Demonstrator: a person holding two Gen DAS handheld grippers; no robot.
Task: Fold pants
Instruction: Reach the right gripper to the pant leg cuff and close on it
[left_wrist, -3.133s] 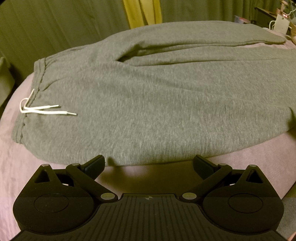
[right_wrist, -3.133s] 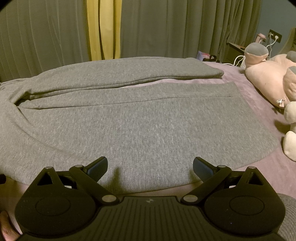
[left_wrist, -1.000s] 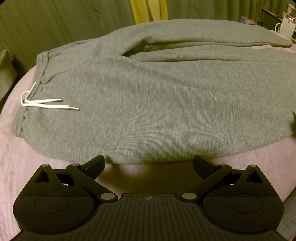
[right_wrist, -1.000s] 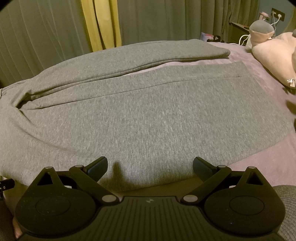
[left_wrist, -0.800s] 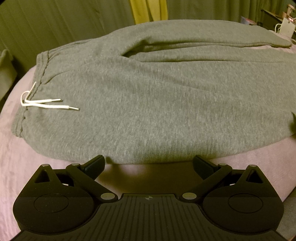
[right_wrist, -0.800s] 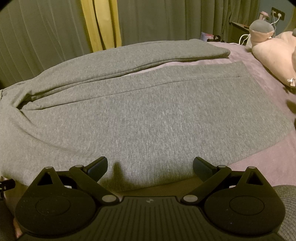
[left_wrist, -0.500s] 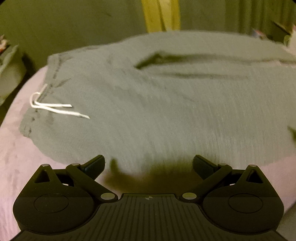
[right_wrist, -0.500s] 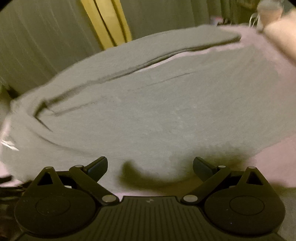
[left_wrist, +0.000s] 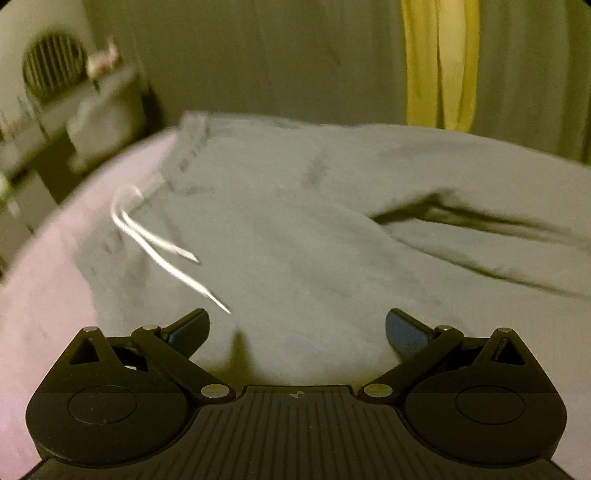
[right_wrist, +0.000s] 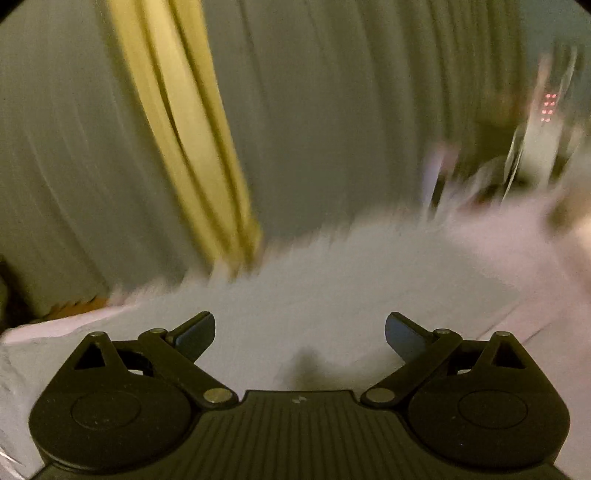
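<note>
Pink bed (left_wrist: 44, 295), one grey pants (left_wrist: 295, 221), two grippers apart

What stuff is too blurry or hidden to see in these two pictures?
- Right wrist view: the pants are smeared by motion blur; their leg ends cannot be made out.
- Right wrist view: things at the far right near the red lights are too blurred to name.
- Left wrist view: the pants legs run off the right edge.
- Left wrist view: the shelf items at upper left are blurred.
- Left wrist view: the drawstring is streaked.
</note>
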